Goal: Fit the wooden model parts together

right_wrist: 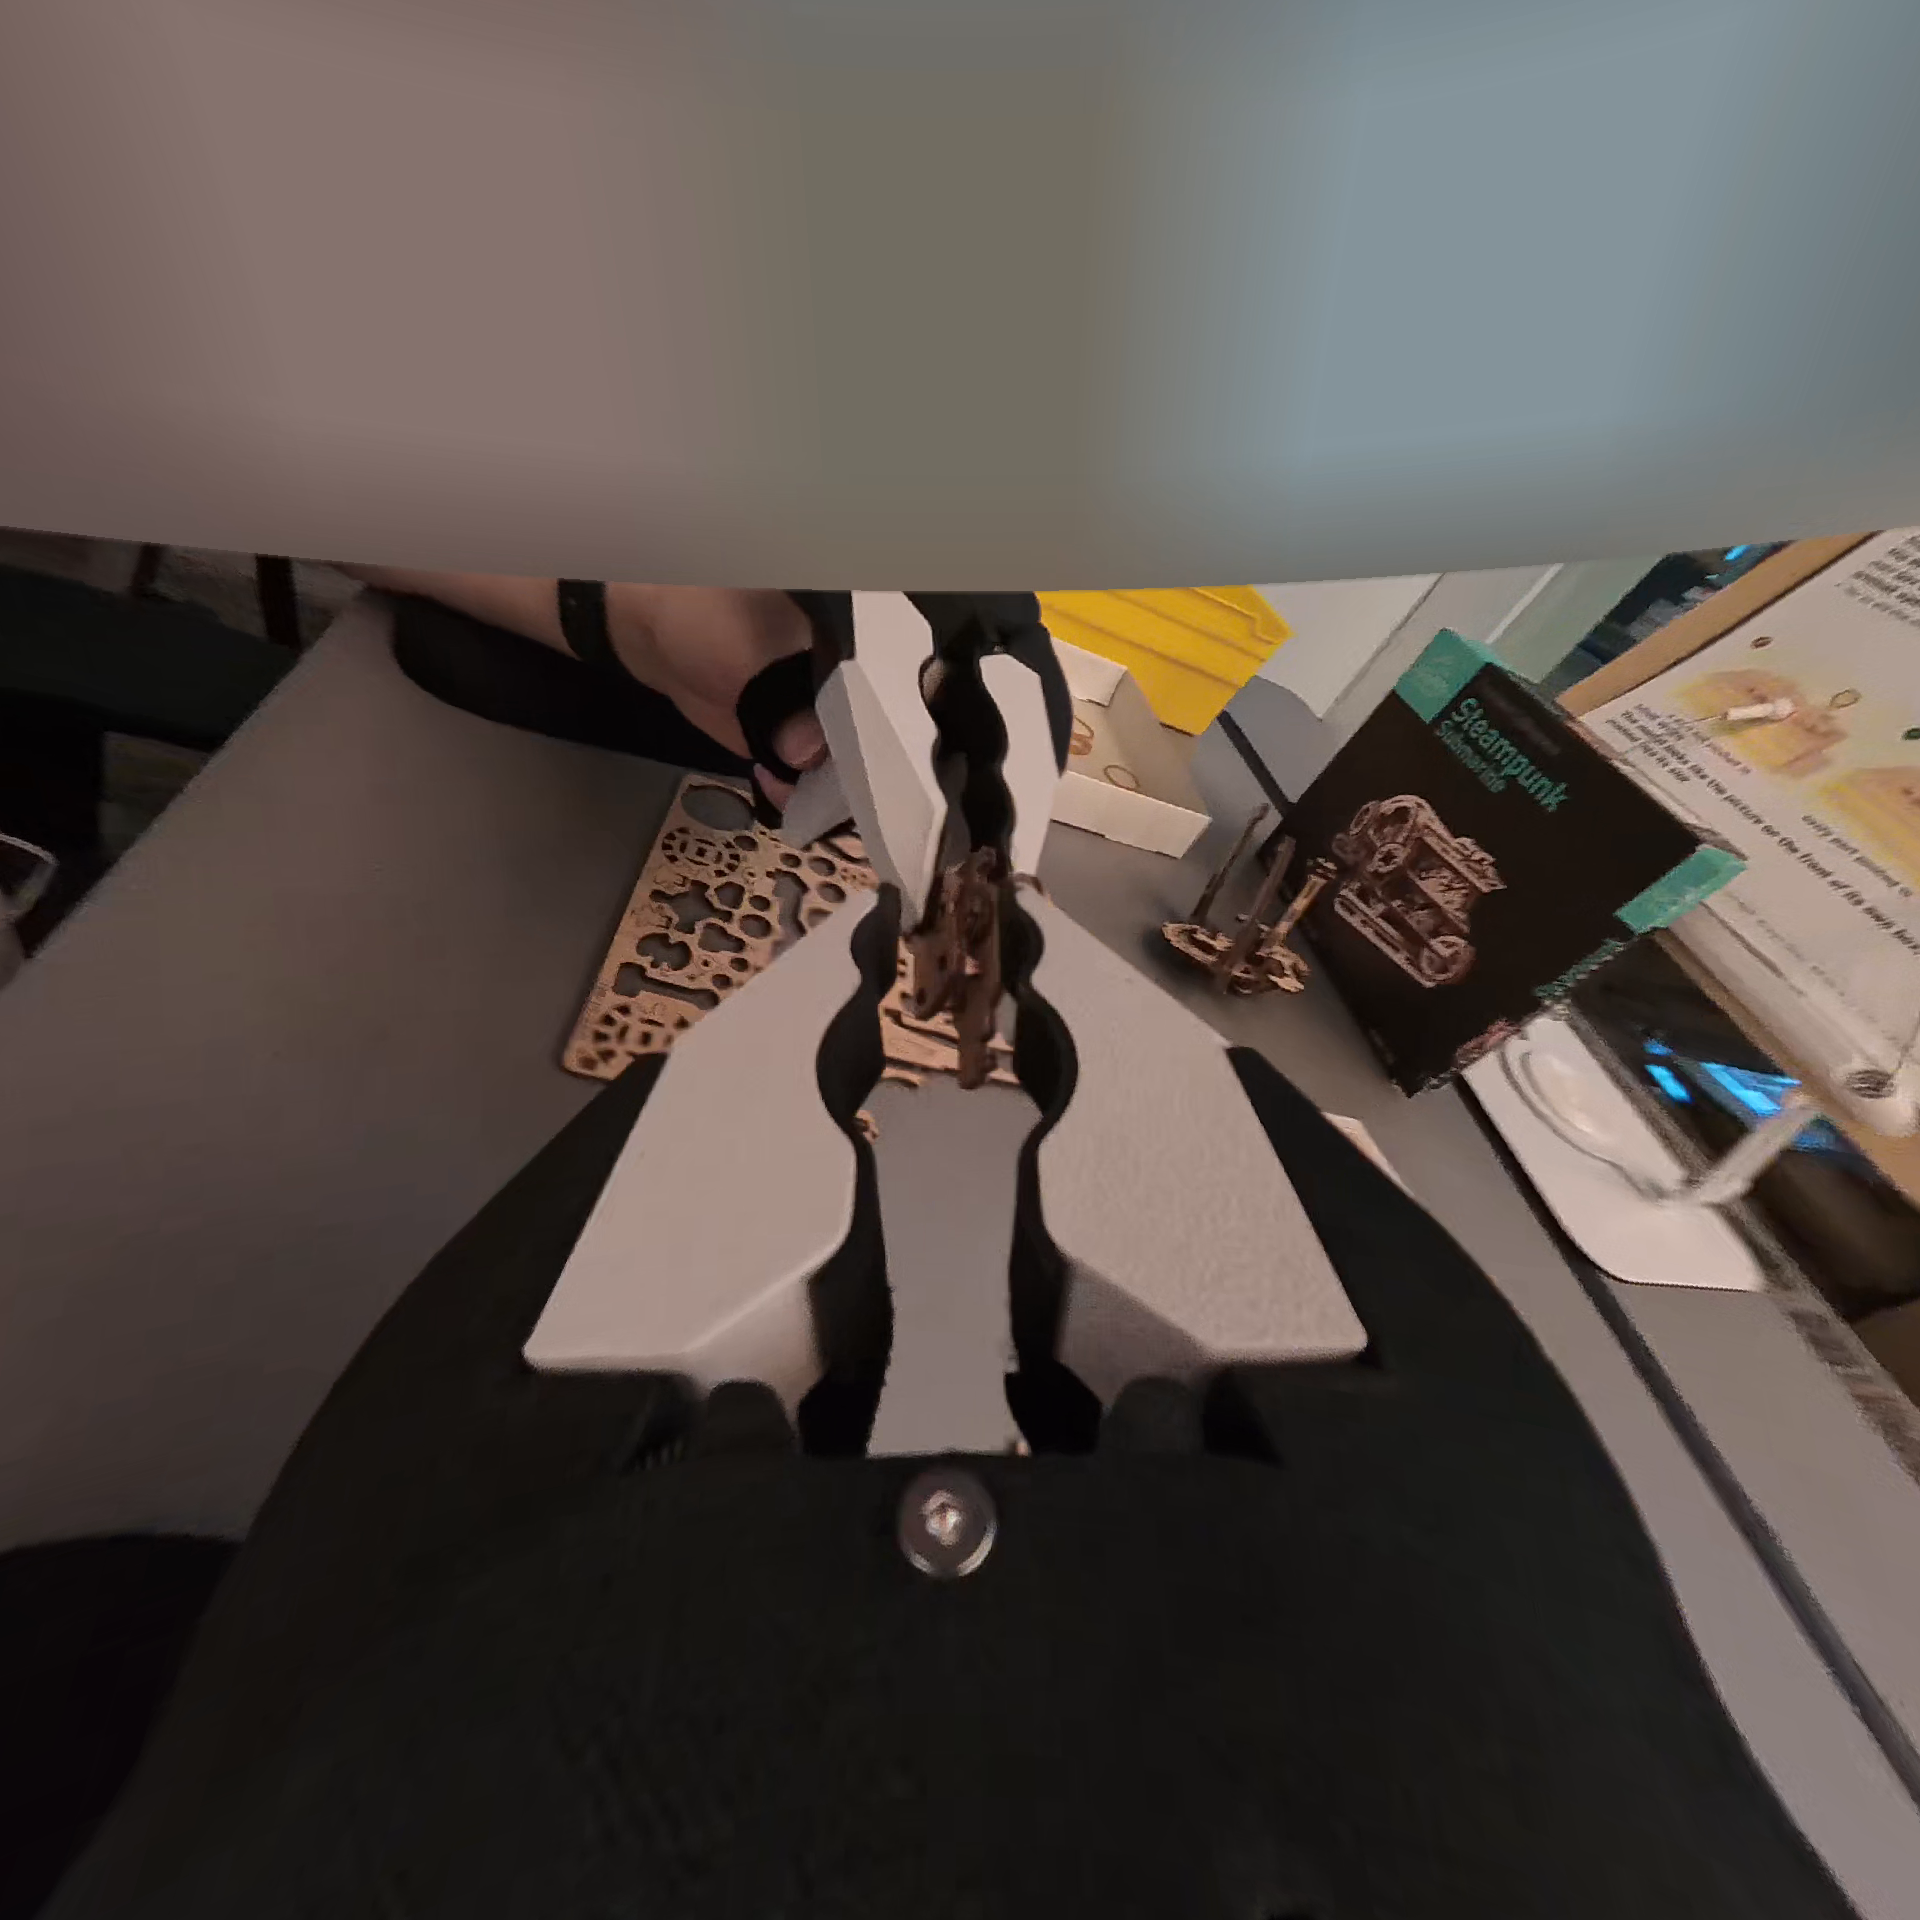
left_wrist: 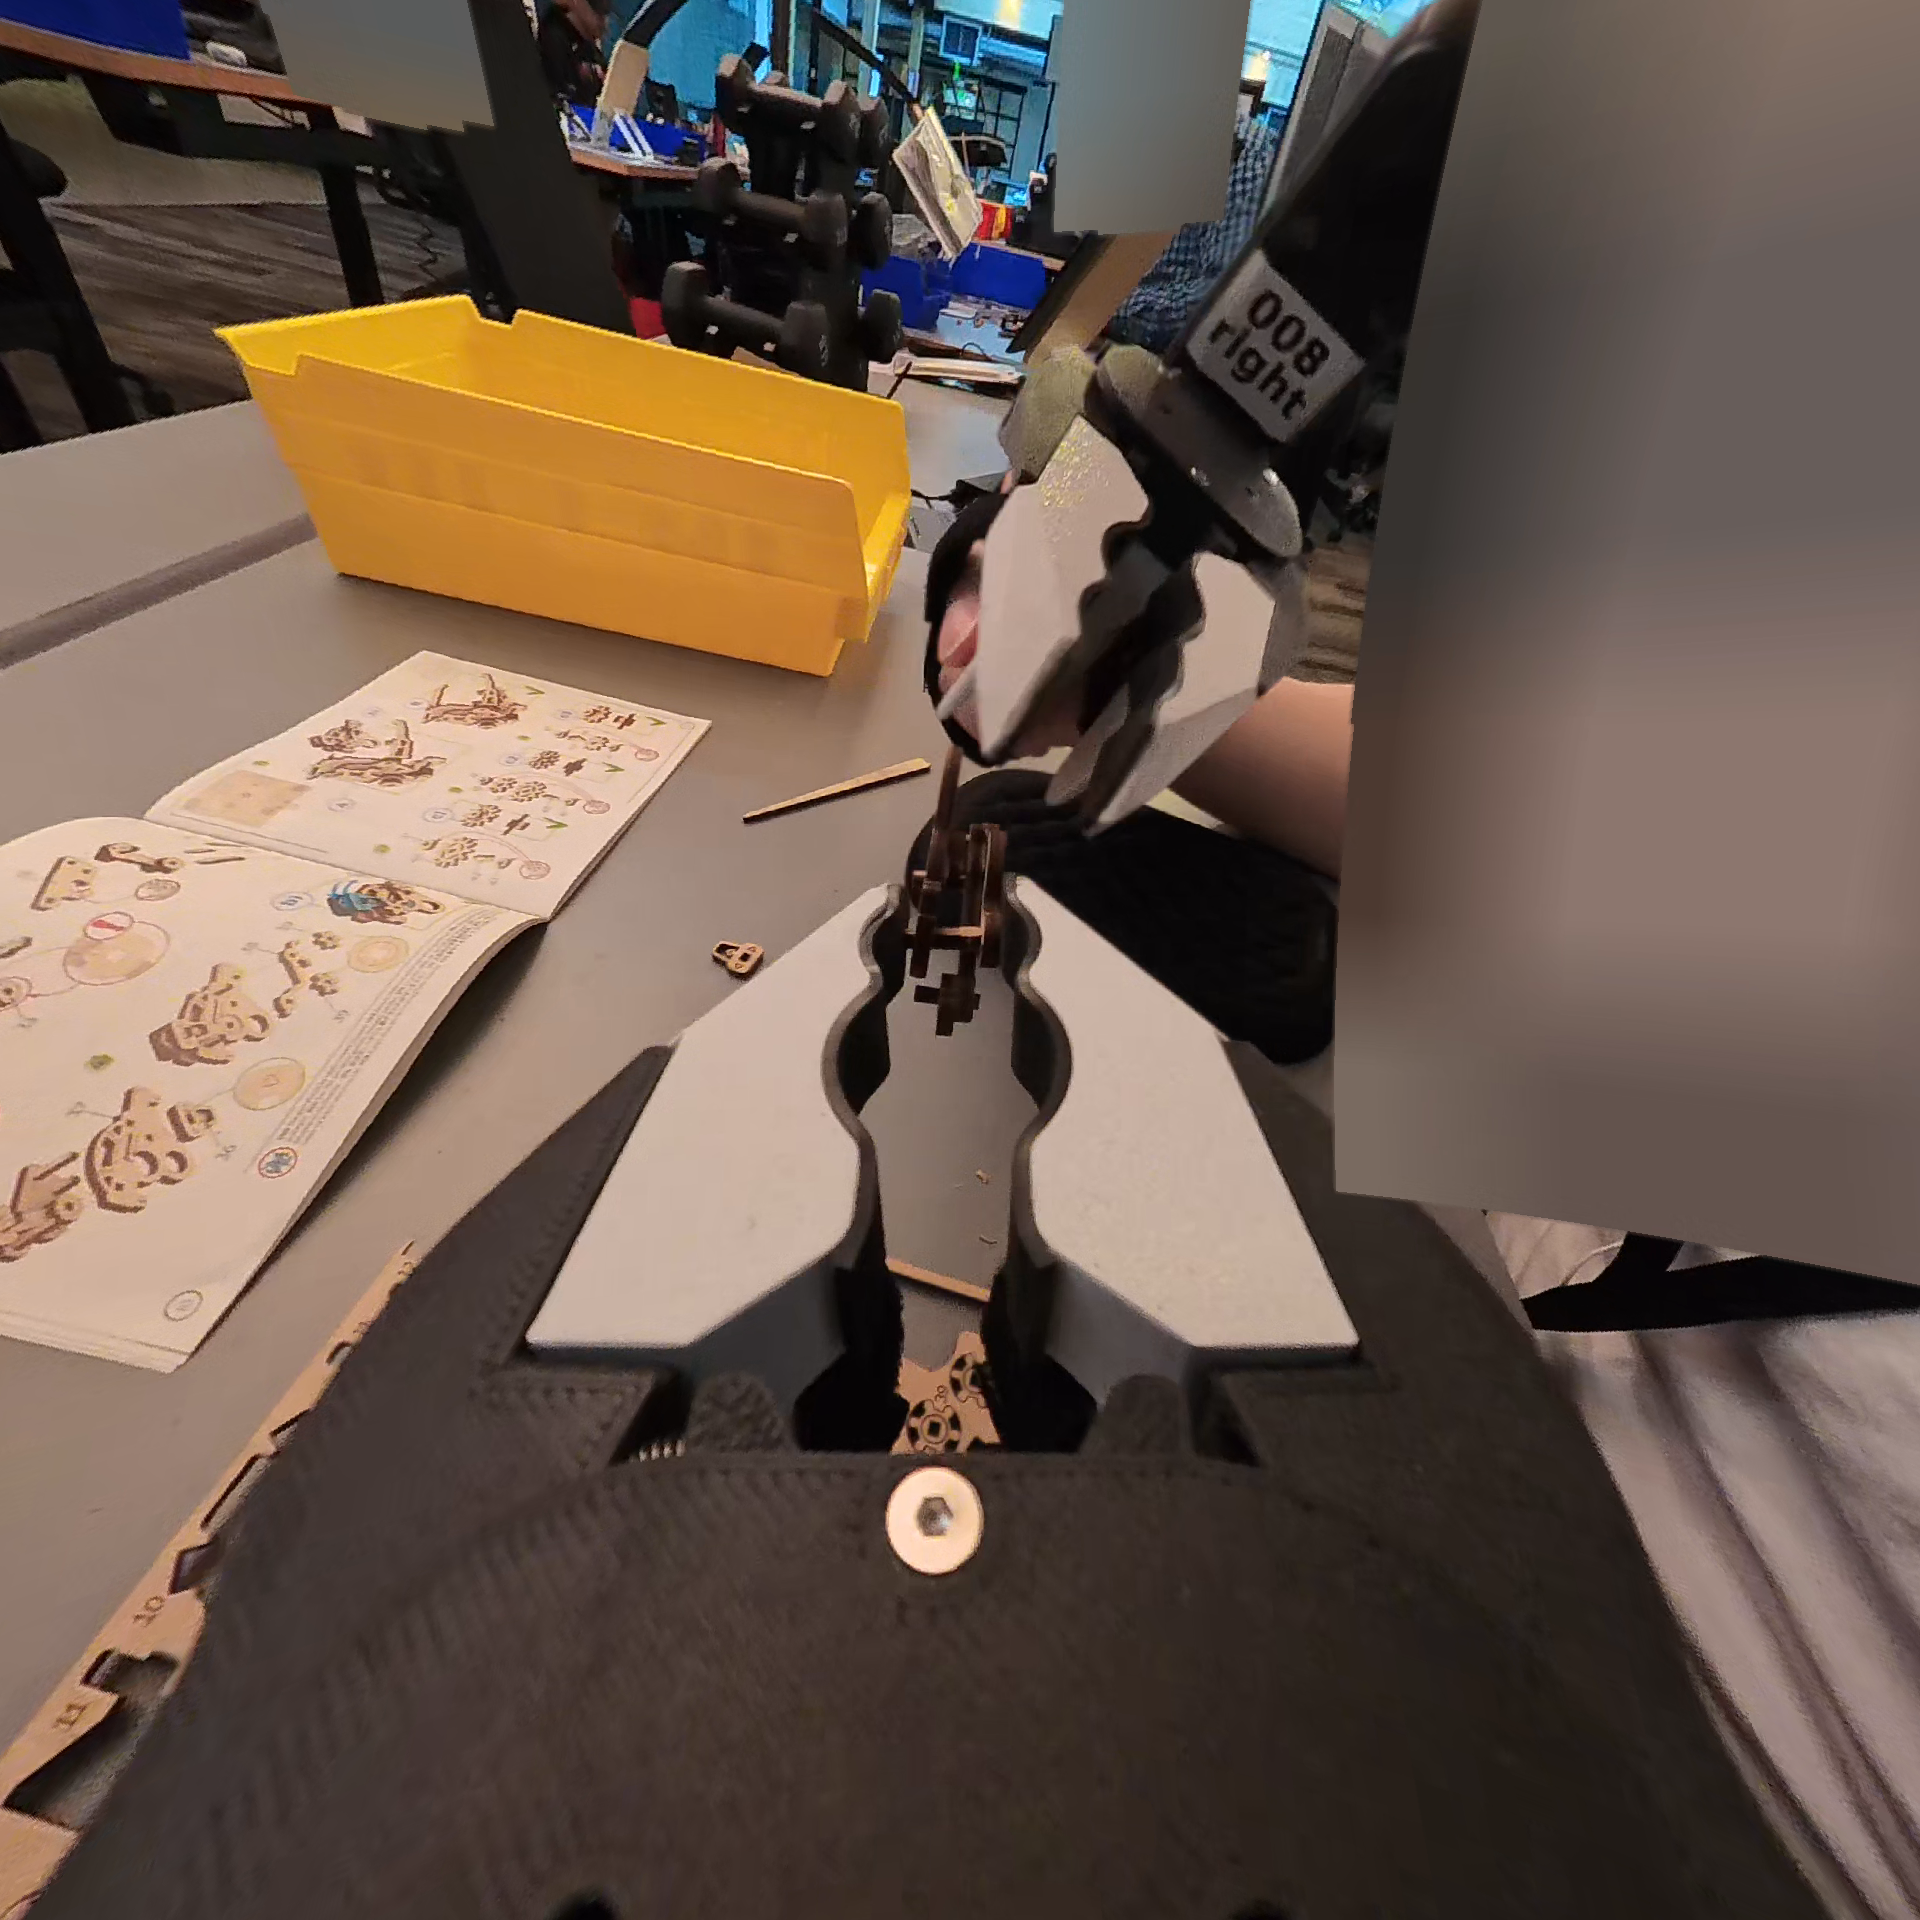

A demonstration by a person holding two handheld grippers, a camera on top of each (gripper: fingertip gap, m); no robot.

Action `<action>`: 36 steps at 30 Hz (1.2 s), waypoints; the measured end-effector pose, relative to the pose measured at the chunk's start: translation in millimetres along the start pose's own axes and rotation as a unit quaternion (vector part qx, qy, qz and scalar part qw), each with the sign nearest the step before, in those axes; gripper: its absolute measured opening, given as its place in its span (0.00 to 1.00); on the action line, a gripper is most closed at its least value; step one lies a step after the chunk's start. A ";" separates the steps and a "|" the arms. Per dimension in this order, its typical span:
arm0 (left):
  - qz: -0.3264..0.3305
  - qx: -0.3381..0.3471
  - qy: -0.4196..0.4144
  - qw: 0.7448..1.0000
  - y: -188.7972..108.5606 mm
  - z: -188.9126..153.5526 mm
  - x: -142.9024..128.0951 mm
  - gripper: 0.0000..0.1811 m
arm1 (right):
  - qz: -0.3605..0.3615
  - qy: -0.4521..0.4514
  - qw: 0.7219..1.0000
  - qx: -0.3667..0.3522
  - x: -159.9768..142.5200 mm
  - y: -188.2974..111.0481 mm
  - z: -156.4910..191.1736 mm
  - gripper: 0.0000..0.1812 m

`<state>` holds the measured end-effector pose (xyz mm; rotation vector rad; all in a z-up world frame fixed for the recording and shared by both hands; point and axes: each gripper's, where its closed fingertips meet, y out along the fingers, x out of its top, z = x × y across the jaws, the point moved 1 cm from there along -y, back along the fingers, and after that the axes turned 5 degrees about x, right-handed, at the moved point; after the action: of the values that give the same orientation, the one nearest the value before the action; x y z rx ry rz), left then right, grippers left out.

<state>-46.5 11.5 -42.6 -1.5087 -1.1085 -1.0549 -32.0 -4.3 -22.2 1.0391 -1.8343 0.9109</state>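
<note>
Above the desk (left_wrist: 520,623), away from its edges, the left gripper (left_wrist: 951,914) clenched the small wooden assembly (left_wrist: 951,935) while the right gripper (left_wrist: 1023,769) pinched a thin stick (left_wrist: 948,790) into it; both looked light and fragile, best gripped near the joint.

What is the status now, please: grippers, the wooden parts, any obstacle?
Left gripper shut on small wooden assembly. Right gripper above it, pinching a thin wooden piece into the assembly. Nothing between them; loose wooden stick lies clear on table.
</note>
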 end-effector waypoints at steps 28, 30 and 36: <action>-0.012 -0.008 -0.130 0.991 4.7 5.6 -1.1 0.09 | 0.109 -0.141 0.979 -0.096 -24.8 15.8 -3.5 0.09; -0.024 -0.020 -0.136 0.990 4.2 3.0 2.5 0.12 | 0.110 -0.144 0.978 -0.107 -23.2 14.7 -5.6 0.09; -0.046 -0.065 -0.159 0.984 -0.9 -2.0 11.0 0.17 | 0.105 -0.175 0.971 -0.126 -16.1 9.6 -8.1 0.09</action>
<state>-45.2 11.4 -31.4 -1.7895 -1.3617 -0.9856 -32.9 11.5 -35.2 0.8979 -2.3210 0.6171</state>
